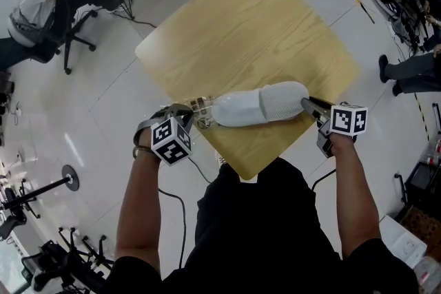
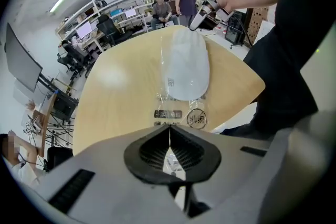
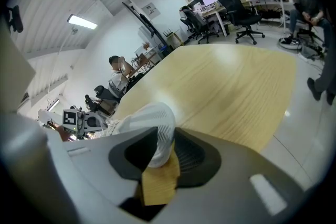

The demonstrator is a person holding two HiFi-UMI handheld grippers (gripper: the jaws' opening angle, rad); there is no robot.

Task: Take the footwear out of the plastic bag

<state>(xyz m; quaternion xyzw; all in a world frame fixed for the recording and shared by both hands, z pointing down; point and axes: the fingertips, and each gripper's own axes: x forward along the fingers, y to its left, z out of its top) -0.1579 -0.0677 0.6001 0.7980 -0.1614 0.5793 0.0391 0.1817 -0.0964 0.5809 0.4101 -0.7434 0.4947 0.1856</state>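
Note:
A white slipper-like shoe (image 1: 258, 105) lies across the near corner of the wooden table (image 1: 241, 31). Its left end sits inside a clear plastic bag (image 1: 202, 119) with printed marks (image 2: 178, 114). My left gripper (image 1: 195, 113) is shut on the bag's loose edge, and thin plastic shows between its closed jaws (image 2: 169, 131). My right gripper (image 1: 308, 105) holds the shoe's right end, with the ribbed white fabric (image 3: 157, 128) squeezed between its pads (image 3: 163, 140). In the left gripper view the shoe (image 2: 186, 68) stretches away toward the right gripper (image 2: 202, 16).
The table's near corner (image 1: 251, 172) is just in front of the person's body. A seated person (image 1: 31, 0) and desk are at the far left, office chairs and another person's legs (image 1: 413, 72) at the right. Stands and cables (image 1: 41, 189) crowd the lower-left floor.

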